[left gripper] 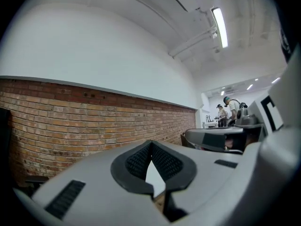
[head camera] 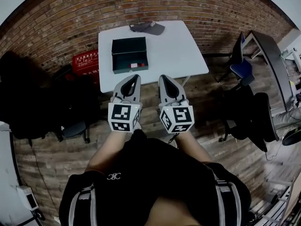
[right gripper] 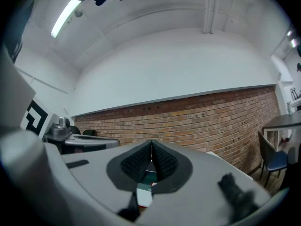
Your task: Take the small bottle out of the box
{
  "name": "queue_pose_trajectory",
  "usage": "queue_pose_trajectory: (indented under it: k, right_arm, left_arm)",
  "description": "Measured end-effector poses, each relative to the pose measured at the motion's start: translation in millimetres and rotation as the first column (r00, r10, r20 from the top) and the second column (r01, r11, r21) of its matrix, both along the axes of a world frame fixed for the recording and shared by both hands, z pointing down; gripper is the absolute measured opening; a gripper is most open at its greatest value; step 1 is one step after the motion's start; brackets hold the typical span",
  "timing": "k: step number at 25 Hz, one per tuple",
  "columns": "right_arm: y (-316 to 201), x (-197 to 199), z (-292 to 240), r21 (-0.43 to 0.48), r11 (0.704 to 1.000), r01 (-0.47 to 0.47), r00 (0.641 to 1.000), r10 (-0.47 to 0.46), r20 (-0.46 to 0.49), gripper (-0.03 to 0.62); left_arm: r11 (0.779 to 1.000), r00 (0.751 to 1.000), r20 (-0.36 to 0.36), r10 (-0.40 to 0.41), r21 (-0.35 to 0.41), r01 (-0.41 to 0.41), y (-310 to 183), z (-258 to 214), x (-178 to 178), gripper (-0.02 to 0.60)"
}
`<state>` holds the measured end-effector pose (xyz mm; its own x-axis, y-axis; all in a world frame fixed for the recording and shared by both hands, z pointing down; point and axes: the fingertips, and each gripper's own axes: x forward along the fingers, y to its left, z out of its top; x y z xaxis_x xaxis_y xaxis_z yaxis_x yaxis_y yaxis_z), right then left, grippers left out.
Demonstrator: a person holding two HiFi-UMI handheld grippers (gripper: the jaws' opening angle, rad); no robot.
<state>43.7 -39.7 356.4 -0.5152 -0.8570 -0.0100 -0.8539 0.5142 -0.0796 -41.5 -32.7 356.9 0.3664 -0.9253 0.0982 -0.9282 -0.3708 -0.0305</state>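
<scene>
An open dark green box (head camera: 129, 54) lies on the white table (head camera: 174, 51), left of its middle. A small object with a red part (head camera: 135, 66), probably the small bottle, shows at the box's near inner edge. Both grippers hang side by side over the floor, just short of the table's near edge. My left gripper (head camera: 137, 76) is shut with nothing in it, its tips meeting in the left gripper view (left gripper: 151, 143). My right gripper (head camera: 162, 76) is shut and empty too (right gripper: 151, 141). Through its jaws a bit of the green box (right gripper: 149, 177) shows.
A dark cap (head camera: 147, 28) lies at the table's far edge. A red crate (head camera: 85, 62) stands on the floor left of the table, with black chairs (head camera: 70, 107) near it. Another chair (head camera: 242, 67) and a desk (head camera: 273, 60) stand at the right. A brick wall (head camera: 70, 13) runs behind.
</scene>
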Motion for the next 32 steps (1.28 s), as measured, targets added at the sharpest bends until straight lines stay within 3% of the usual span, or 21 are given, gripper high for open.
queue_pose_trajectory:
  k: [21, 32]
  right_arm:
    - [-159, -104, 15, -0.065, 0.998, 0.005, 0.997, -0.010, -0.080, 0.029]
    - [-197, -89, 29, -0.109, 0.994, 0.012, 0.998, -0.018, -0.054, 0.031]
  left_arm:
    - [0.994, 0.999, -0.046, 0.017, -0.111, -0.022, -163, 42, -106, 0.012]
    - [0.981, 1.000, 0.007, -0.011, -0.193, 0.012, -194, 65, -104, 0.012]
